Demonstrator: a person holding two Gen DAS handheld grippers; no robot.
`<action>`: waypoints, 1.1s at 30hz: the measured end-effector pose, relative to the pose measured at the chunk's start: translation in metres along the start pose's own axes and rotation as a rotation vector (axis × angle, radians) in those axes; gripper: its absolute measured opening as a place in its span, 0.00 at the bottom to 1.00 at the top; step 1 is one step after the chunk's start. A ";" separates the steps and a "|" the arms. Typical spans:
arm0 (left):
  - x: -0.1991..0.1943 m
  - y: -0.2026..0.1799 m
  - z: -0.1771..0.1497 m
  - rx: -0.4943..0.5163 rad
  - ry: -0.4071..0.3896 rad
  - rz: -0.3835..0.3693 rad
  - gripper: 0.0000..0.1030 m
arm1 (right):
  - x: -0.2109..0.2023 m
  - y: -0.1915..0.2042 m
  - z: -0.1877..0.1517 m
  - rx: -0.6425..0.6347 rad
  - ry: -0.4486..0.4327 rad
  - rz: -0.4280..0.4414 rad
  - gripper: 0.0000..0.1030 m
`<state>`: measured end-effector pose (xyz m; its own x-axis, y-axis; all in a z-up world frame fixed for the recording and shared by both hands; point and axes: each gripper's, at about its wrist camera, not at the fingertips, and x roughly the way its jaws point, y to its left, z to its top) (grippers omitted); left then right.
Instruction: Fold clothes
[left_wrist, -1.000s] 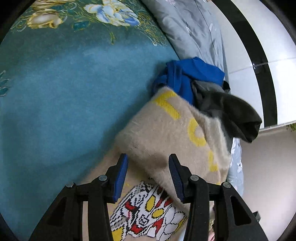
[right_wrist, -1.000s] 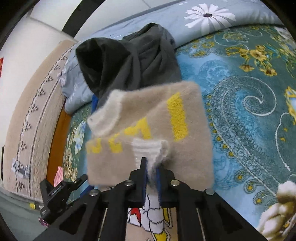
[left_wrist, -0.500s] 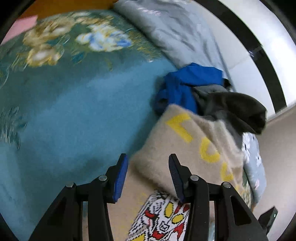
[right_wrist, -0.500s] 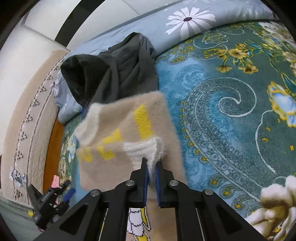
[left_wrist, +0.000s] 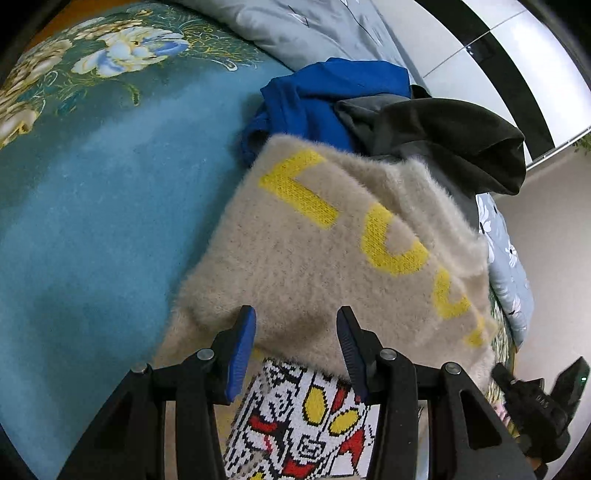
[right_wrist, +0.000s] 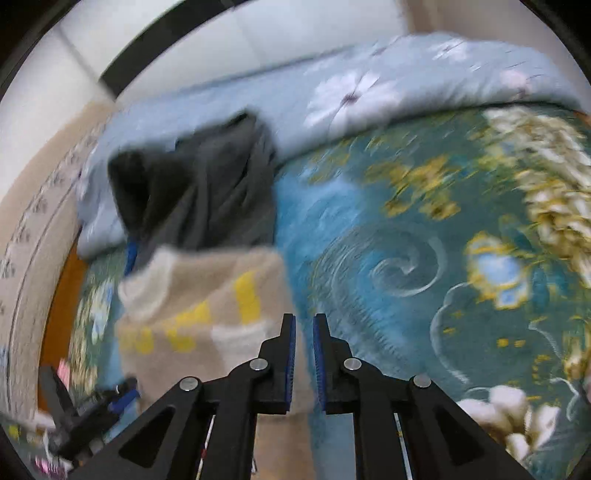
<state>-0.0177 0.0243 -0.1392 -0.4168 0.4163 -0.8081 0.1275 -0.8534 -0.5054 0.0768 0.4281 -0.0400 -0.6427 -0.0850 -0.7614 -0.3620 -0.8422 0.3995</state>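
Right wrist view smeared, sweater lettering and clothes pile only partly visible

We can't read the yellow letters on the beige sweater (left_wrist: 332, 251); its fold hides the end of them. The patterned knit (left_wrist: 306, 421) runs off the bottom edge behind the left fingers (left_wrist: 242, 350). The blue garment (left_wrist: 325, 99) sits mostly under the dark grey garment (right_wrist: 199, 192); right view motion-blurred, bedspread (right_wrist: 424, 258) pattern unclear.

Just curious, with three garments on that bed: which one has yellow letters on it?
The fuzzy beige sweater, nearest the left gripper. The blue garment and the dark grey garment behind it are plain.
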 end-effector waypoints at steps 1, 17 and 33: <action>0.000 0.001 0.000 -0.003 0.000 -0.002 0.45 | -0.004 0.007 -0.001 -0.015 -0.004 0.043 0.12; -0.002 0.011 0.003 -0.009 0.004 -0.020 0.45 | 0.066 0.039 -0.035 -0.190 0.176 0.017 0.12; -0.051 0.033 -0.008 -0.121 -0.034 -0.136 0.45 | 0.014 0.015 -0.051 -0.102 0.186 0.062 0.16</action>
<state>0.0153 -0.0226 -0.1176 -0.4676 0.5129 -0.7199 0.1746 -0.7448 -0.6441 0.0969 0.3872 -0.0705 -0.5228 -0.2266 -0.8218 -0.2495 -0.8811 0.4017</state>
